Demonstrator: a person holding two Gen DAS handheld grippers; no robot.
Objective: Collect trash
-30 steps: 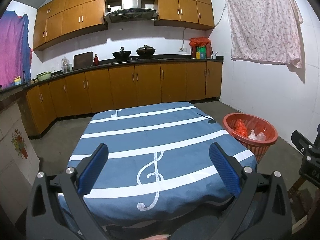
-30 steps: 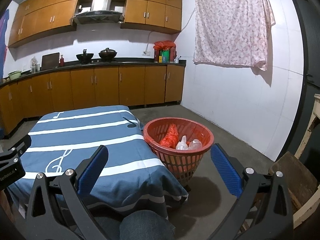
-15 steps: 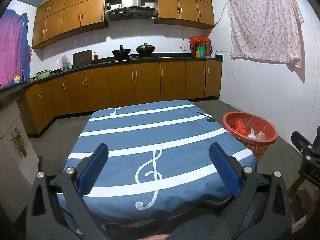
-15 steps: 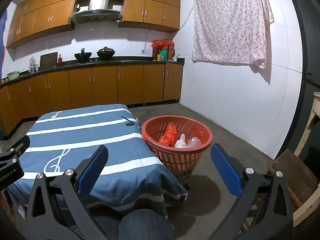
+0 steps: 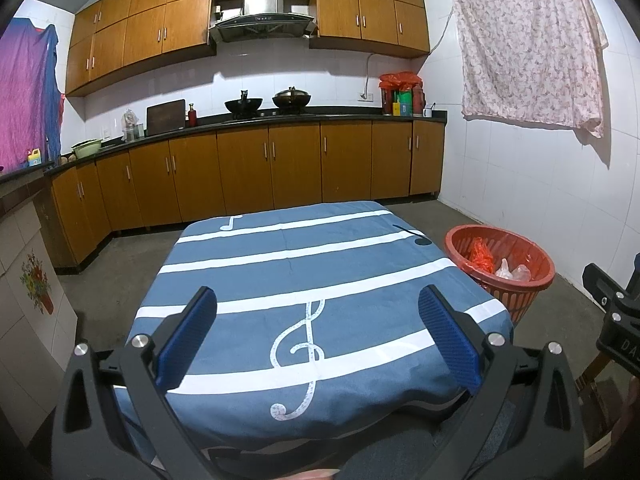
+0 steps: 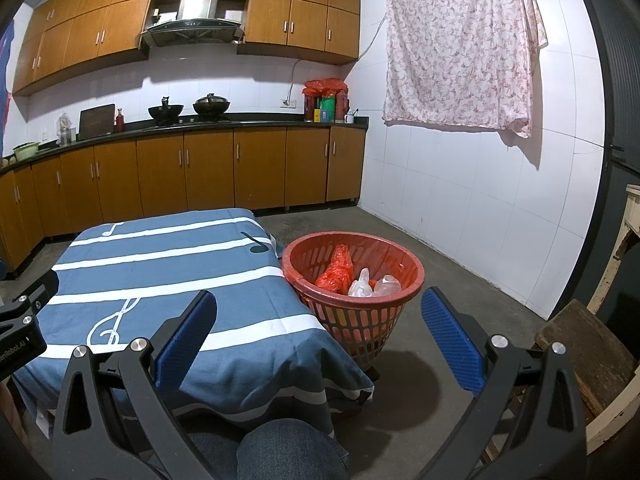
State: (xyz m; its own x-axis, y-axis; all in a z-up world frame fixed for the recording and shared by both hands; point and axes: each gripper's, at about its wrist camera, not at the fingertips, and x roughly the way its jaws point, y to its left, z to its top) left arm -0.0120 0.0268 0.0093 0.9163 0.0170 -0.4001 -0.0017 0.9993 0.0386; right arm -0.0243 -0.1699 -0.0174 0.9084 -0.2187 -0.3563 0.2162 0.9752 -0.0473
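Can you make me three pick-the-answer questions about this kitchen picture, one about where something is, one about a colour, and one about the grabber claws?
1. Where is the basket?
A. on the table
B. on the floor beside the table
C. on the counter

2. What colour is the basket?
A. red
B. green
C. yellow

3. How are the left gripper and right gripper?
A. both open and empty
B. both shut
C. one holds a bag

Answers: 1 B, it stands on the floor at the table's corner. 2 A, its rim and walls are red. 3 A, the blue pads sit wide apart with nothing between.
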